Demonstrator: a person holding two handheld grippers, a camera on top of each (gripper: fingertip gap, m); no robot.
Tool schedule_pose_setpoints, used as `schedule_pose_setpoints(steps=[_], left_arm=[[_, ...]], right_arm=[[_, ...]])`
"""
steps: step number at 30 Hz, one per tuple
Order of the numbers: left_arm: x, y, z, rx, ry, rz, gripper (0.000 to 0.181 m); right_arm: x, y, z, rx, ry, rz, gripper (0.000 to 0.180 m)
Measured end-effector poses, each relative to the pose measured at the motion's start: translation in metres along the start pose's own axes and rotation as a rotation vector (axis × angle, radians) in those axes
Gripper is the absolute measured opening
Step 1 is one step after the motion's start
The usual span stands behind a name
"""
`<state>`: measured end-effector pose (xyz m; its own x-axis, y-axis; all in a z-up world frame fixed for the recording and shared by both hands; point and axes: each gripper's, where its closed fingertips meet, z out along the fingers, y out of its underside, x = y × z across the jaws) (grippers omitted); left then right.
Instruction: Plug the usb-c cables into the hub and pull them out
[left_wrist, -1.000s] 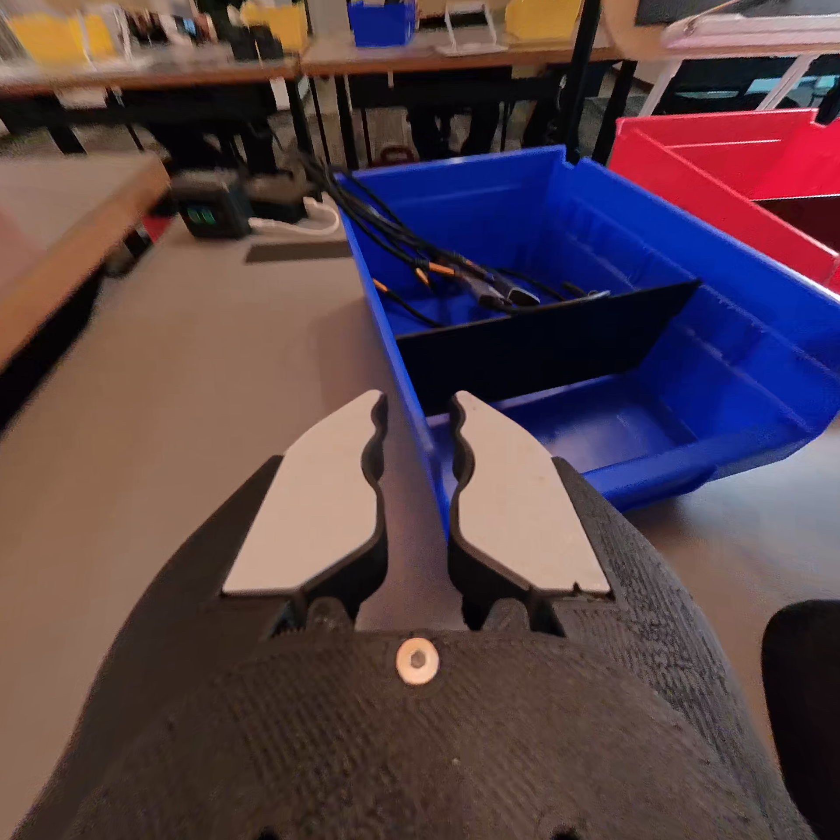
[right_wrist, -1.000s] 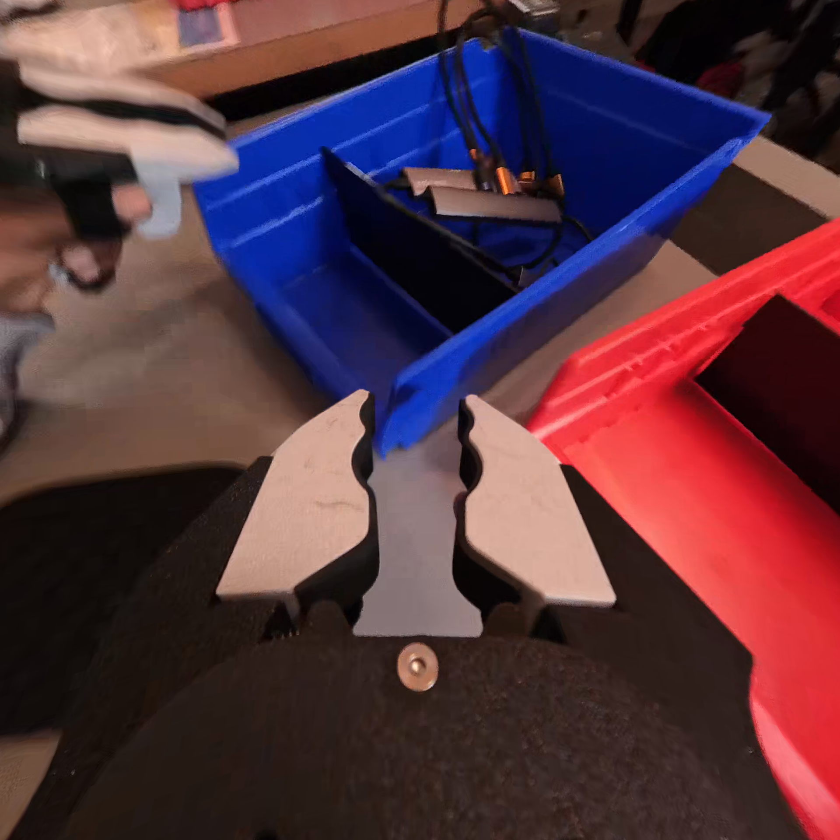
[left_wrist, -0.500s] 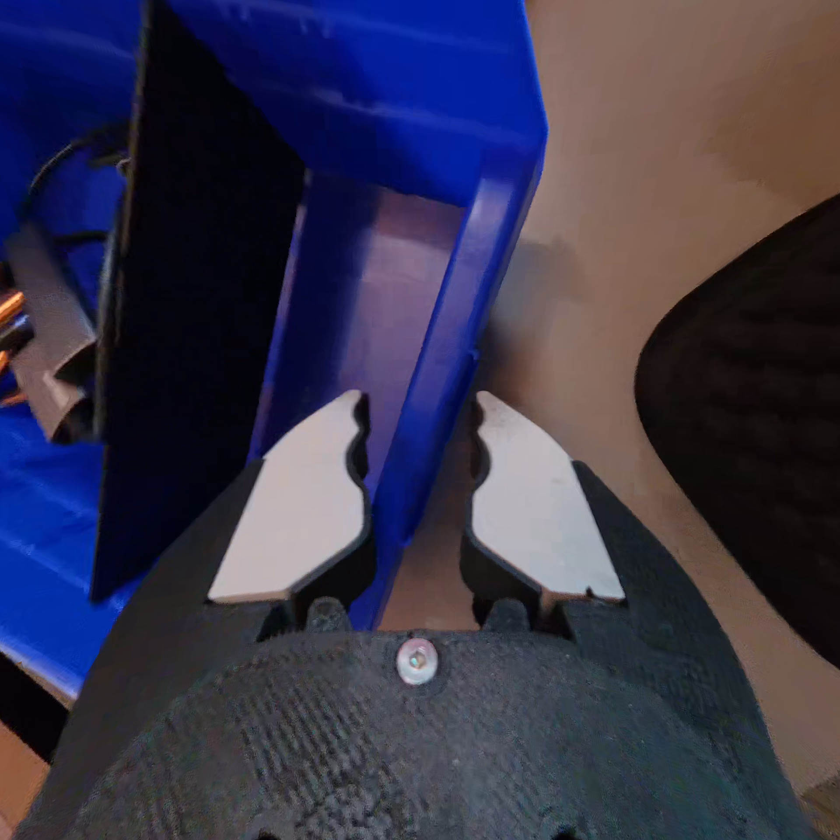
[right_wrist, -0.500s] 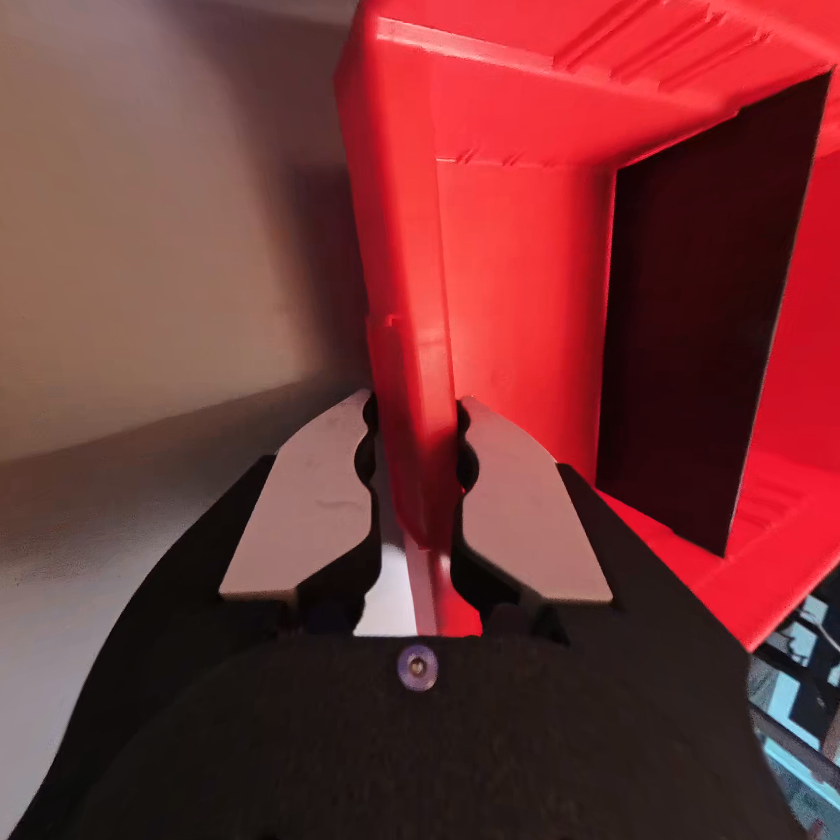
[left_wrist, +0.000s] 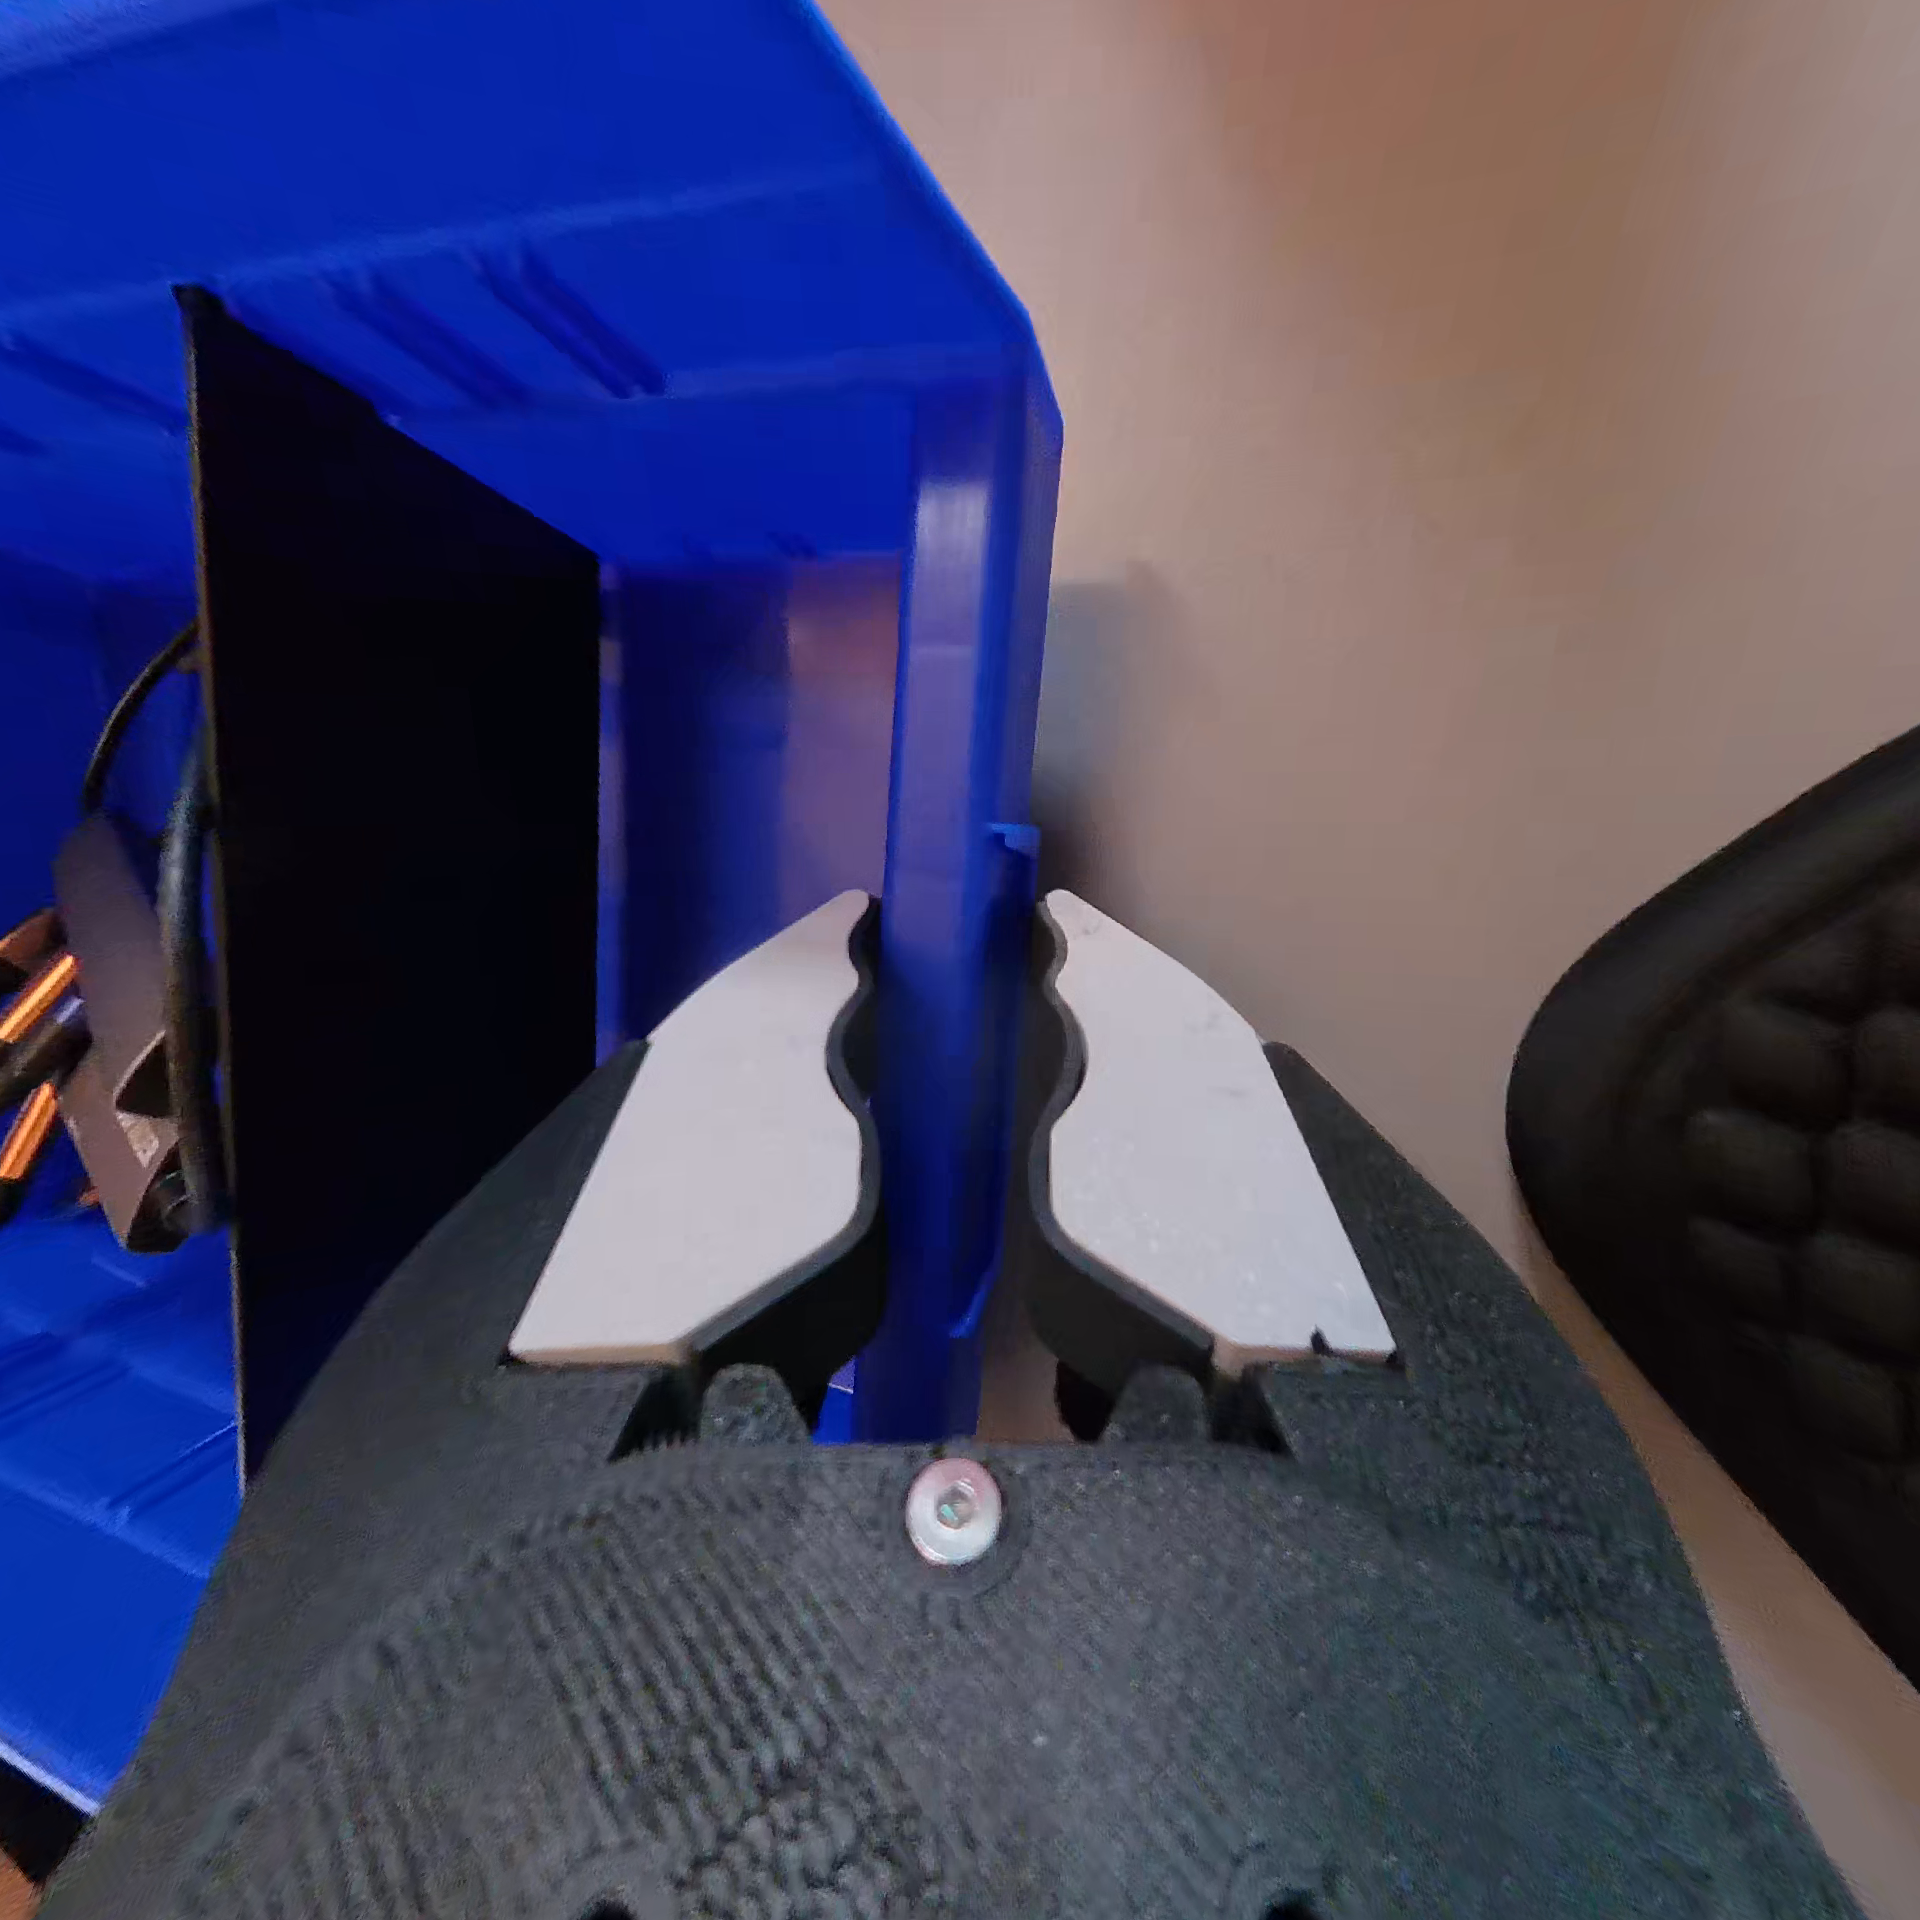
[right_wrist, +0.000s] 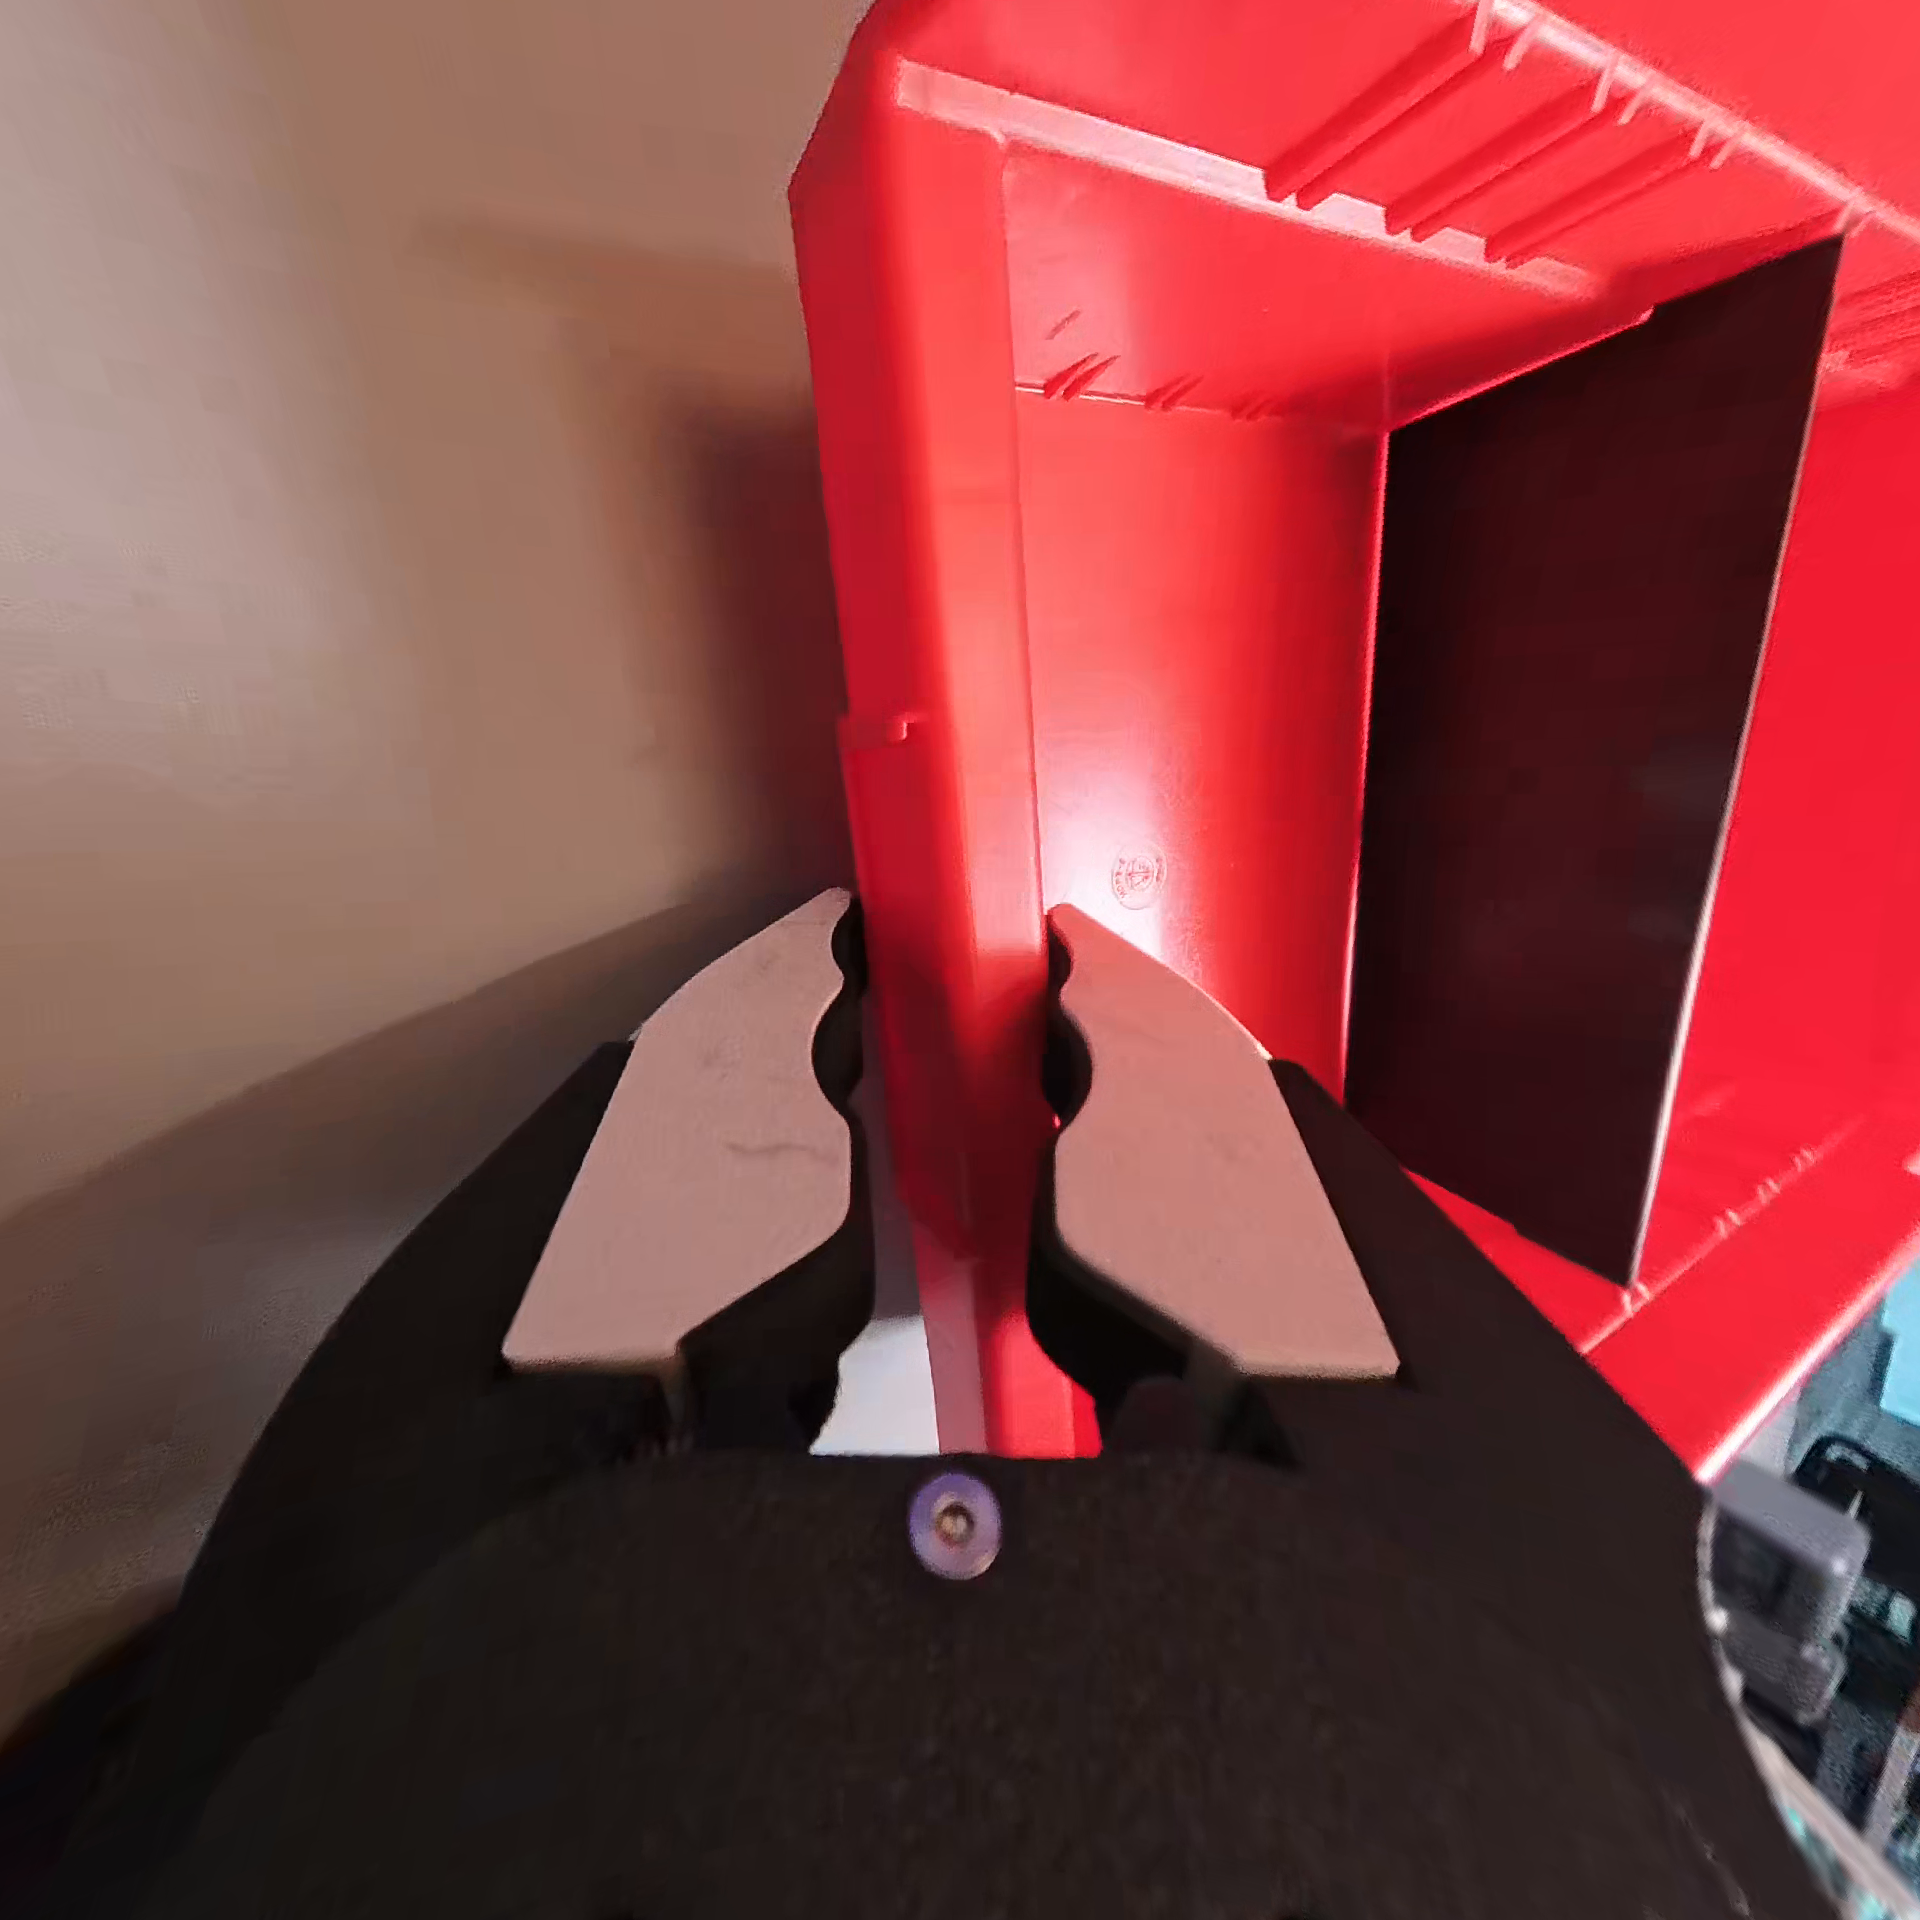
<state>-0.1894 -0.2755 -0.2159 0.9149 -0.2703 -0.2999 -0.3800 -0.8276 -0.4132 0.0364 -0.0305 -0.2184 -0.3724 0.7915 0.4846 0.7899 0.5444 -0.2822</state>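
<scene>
The left gripper (left_wrist: 954, 914) is clamped on the blue bin (left_wrist: 966, 644) wall, and the right gripper (right_wrist: 948, 920) is clamped on the red bin (right_wrist: 925, 540) wall. The hub (left_wrist: 109, 1039) and cables (left_wrist: 177, 935) are tucked behind the blue bin's black divider (left_wrist: 405, 831), far side

Left gripper (left_wrist: 954, 909) now clamps blue bin (left_wrist: 966, 644) wall; right gripper (right_wrist: 951, 914) pinches red bin (right_wrist: 925, 582) wall tighter

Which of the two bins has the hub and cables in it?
The blue bin, behind its black divider: hub and cables show there. The red bin shows none.
</scene>
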Motion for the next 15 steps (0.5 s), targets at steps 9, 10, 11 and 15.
schedule_pose_setpoints(steps=[9, 10, 11, 15], left_arm=[[-0.020, -0.005, 0.012, 0.005, -0.009, -0.007, 0.027], [-0.023, -0.005, 0.014, 0.008, -0.012, -0.006, 0.027], [-0.027, -0.006, 0.015, 0.011, -0.015, -0.006, 0.027], [-0.042, -0.007, 0.022, 0.015, -0.028, -0.012, 0.027]], right_arm=[[0.052, 0.084, 0.003, -0.097, 0.003, 0.098, 0.031], [0.058, 0.088, 0.006, -0.103, 0.001, 0.103, 0.031], [0.065, 0.093, 0.008, -0.106, 0.003, 0.108, 0.031], [0.092, 0.106, 0.019, -0.116, 0.040, 0.139, 0.032]])
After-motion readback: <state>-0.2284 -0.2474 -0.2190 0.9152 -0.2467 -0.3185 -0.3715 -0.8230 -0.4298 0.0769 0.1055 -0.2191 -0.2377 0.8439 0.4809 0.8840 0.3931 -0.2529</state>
